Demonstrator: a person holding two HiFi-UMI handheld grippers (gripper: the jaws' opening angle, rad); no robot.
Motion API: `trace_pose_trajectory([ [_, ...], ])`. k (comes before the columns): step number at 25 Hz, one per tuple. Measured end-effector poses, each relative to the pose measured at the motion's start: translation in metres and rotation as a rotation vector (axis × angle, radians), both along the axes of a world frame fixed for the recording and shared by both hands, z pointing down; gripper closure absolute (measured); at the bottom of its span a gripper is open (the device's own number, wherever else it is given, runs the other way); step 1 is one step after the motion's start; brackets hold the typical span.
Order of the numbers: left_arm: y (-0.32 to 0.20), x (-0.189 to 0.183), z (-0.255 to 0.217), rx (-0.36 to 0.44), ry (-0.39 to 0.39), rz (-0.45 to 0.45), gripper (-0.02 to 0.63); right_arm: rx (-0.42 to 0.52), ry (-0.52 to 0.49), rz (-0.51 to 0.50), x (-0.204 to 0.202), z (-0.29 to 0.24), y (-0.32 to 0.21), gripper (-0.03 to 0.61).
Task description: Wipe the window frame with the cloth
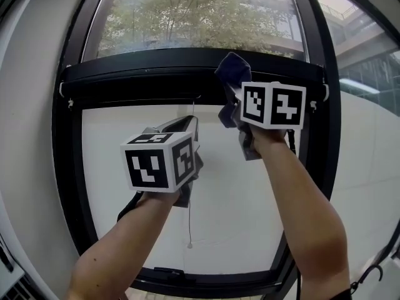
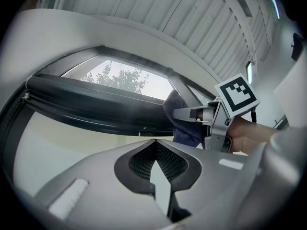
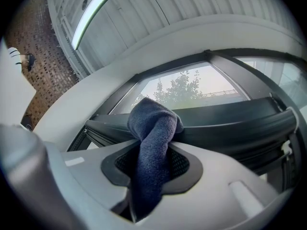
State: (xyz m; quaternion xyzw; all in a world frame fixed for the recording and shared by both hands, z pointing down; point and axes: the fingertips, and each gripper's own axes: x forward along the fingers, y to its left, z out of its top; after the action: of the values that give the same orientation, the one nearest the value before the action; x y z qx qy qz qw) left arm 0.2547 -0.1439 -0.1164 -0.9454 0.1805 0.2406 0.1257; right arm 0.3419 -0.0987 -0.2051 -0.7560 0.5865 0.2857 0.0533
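Note:
A dark blue cloth (image 3: 152,143) is pinched in my right gripper (image 3: 154,169), which is shut on it. In the head view the cloth (image 1: 232,70) bunches up against the black horizontal bar of the window frame (image 1: 156,74), with the right gripper (image 1: 236,105) just below it. My left gripper (image 1: 181,125) hovers lower and to the left, in front of the white blind, holding nothing. In the left gripper view its jaws (image 2: 154,140) meet at the tips, and the cloth (image 2: 180,119) and the right gripper (image 2: 189,114) show beyond them against the frame (image 2: 86,102).
A thin blind cord (image 1: 190,217) hangs down behind the left gripper. The black side posts (image 1: 67,167) and the bottom rail (image 1: 206,280) close in the white blind. Trees and a building show through the upper pane (image 1: 187,17).

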Motion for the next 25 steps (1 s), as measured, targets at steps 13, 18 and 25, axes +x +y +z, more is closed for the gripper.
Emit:
trace_pose_trajectory([
  [13, 0.079, 0.063, -0.008, 0.011, -0.001, 0.043, 0.62, 0.022, -0.023, 0.076, 0.083, 0.014, 0.1, 0.462],
  [18, 0.071, 0.07, -0.022, 0.03, 0.011, 0.044, 0.62, 0.027, -0.023, 0.097, 0.096, 0.01, 0.1, 0.462],
  [25, 0.058, 0.083, -0.034, 0.059, -0.005, 0.069, 0.62, 0.029, -0.021, 0.124, 0.108, 0.003, 0.092, 0.462],
])
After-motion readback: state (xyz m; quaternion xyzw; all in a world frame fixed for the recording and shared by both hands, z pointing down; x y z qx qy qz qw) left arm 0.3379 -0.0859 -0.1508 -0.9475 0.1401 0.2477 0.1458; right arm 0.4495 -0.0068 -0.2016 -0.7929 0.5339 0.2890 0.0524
